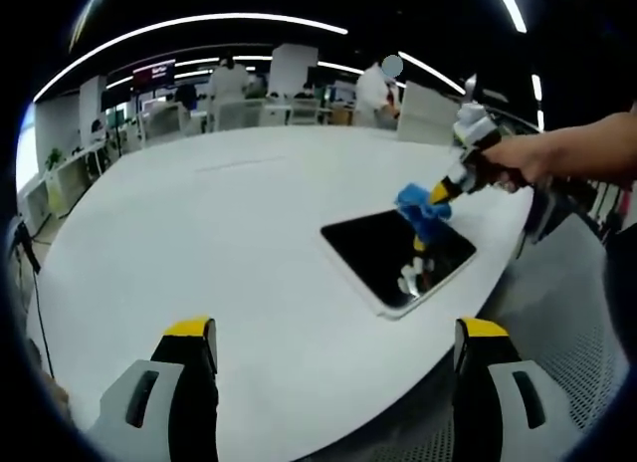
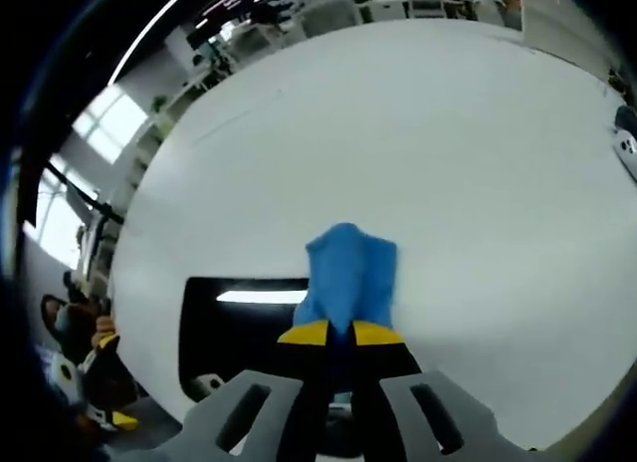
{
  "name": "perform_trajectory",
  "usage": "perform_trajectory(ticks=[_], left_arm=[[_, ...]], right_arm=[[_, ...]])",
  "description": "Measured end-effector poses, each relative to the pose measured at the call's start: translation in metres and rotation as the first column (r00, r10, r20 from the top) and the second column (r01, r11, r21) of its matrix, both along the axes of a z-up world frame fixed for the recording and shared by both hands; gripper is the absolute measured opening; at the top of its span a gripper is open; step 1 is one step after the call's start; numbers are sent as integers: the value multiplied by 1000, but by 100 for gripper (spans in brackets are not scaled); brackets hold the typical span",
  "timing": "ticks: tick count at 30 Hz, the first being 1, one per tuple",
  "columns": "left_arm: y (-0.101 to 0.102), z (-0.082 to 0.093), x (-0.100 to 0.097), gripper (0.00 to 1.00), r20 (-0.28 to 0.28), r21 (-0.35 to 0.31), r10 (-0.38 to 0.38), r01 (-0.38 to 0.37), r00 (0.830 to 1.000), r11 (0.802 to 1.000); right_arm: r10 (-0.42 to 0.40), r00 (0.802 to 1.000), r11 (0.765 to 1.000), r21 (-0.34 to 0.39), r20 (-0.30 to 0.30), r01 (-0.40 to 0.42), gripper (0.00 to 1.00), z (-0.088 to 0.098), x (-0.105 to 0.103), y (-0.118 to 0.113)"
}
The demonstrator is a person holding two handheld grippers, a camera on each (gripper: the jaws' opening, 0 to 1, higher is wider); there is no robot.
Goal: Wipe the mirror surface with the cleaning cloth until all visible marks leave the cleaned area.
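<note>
The left hand-held gripper (image 1: 333,357) hangs released above the white tabletop (image 1: 199,233). Near the tabletop's right edge lies the mirror (image 1: 398,253), likely slippery and fragile. The right hand-held gripper (image 2: 340,333) pinches the soft, light cloth (image 2: 348,268) against it.

There is one mirror (image 1: 398,255), right of the middle of the left gripper view. One blue cloth (image 1: 422,205) sits at its top edge. There is one big white table (image 1: 219,243). Two grippers show: the left gripper (image 1: 333,392) at the bottom and the right gripper (image 1: 438,195) at the right.
</note>
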State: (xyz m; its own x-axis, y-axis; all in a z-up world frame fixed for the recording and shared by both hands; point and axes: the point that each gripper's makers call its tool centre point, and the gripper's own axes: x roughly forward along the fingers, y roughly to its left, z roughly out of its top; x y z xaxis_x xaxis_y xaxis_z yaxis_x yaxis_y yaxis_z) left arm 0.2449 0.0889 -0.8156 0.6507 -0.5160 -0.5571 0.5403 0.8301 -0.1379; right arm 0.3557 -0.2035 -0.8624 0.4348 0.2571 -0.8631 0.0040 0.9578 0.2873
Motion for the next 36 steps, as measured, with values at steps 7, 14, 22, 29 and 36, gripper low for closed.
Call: perform_trajectory(ticks=[7, 14, 22, 29, 36], left_arm=[[0, -1, 0, 99, -7, -6, 2, -2, 1000, 1000], [-1, -1, 0, 99, -7, -14, -3, 3, 1000, 1000], [-3, -3, -2, 99, -18, -9, -17, 17, 1000, 1000], [-4, -3, -3, 99, -20, -3, -24, 24, 1000, 1000], [-2, -4, -4, 99, -30, -12, -12, 12, 999, 1000]], right_arm=[[12, 1000, 1000, -28, -12, -12, 0, -7, 0, 8], [35, 999, 999, -23, -31, -36, 0, -7, -3, 26], [16, 999, 1000, 0, -43, -16, 0, -6, -2, 39], [56, 997, 998, 12, -57, -55, 0, -5, -1, 63], [80, 994, 997, 17, -73, -79, 0, -8, 4, 78]])
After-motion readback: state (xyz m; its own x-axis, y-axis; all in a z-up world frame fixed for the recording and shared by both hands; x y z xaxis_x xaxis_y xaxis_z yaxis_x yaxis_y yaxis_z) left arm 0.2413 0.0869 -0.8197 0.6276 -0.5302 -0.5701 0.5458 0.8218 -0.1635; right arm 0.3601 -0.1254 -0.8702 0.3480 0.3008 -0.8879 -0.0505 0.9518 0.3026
